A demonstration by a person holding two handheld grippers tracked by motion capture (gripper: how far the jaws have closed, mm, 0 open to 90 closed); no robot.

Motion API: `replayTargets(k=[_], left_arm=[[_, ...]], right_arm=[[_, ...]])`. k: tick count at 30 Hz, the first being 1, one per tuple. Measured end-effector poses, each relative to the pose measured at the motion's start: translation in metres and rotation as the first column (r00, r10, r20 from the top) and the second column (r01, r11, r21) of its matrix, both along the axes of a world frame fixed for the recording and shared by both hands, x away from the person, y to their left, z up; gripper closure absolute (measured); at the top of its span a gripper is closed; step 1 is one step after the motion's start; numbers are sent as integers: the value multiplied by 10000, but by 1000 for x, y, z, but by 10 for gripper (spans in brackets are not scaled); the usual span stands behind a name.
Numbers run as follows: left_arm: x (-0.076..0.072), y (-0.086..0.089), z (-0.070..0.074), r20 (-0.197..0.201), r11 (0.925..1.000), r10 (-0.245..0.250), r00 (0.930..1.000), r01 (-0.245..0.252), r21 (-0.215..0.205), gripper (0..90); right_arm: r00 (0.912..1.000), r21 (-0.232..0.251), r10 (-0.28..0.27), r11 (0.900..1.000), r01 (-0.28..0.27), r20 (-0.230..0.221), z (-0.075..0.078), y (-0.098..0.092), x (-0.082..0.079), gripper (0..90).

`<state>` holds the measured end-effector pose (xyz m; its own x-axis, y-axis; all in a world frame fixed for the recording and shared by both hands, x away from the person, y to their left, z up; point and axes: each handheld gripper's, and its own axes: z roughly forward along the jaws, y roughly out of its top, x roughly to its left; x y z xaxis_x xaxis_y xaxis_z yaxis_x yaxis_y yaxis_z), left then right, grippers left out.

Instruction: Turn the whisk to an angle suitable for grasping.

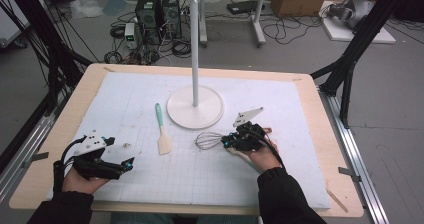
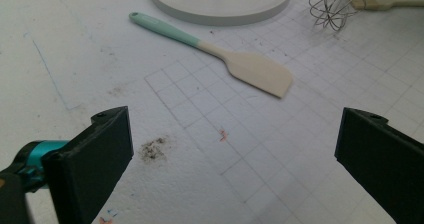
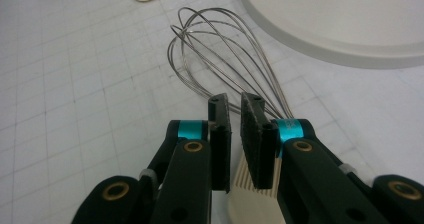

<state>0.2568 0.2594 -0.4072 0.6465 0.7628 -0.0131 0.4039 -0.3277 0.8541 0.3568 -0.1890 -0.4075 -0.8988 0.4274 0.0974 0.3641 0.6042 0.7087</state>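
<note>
1. Two kitchen tools lie on my white gridded mat [image 1: 150, 184]: a whisk [image 1: 209, 140] with thin silver wire loops and a pale handle, and a spatula [image 1: 162, 131] with a mint-green handle and a cream blade.
2. My right tongs [image 1: 226, 143] are drawn in on the whisk where the wires gather into the handle. In the right gripper view the pads [image 3: 220, 134] stand nearly together, only a narrow slit between them, with the ribbed cream handle [image 3: 252, 191] right under them and the wire loops [image 3: 215, 49] fanning out ahead. I cannot tell for certain that the pads press the handle itself.
3. The whisk lies flat, just beside the round white base [image 1: 195, 107] of the tall hook stand [image 1: 194, 39], its wire head pointing toward the spatula and my left side.
4. My left tongs [image 1: 129, 163] hover low near the front left of the mat, with the jaws spread wide and nothing between them. In the left gripper view only bare mat and a small dark smudge [image 2: 152, 149] sit in the gap.
5. The spatula [image 2: 220, 54] lies well ahead of my left tongs, between them and the stand's base, handle away from me, blade toward me.
6. The whisk [image 2: 332, 4] is far off to the upper right in that view, well apart from my left tongs.
</note>
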Motion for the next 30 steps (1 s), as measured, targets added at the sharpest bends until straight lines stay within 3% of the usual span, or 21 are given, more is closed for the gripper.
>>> replayTargets(k=[8, 19, 30], left_arm=[[0, 0, 0, 2, 10000, 1, 10000, -1, 44, 25], [0, -1, 0, 5, 10000, -11, 10000, 11, 35, 26], [0, -1, 0, 14, 10000, -34, 10000, 34, 52, 26]], right_arm=[[9998, -57, -52, 10000, 53, 203, 18, -19, 3, 805], [9977, -545, 231, 9983, -196, 642, 47, -34, 11, 781], [9986, -608, 140, 9981, -109, 505, 39, -41, 19, 785]])
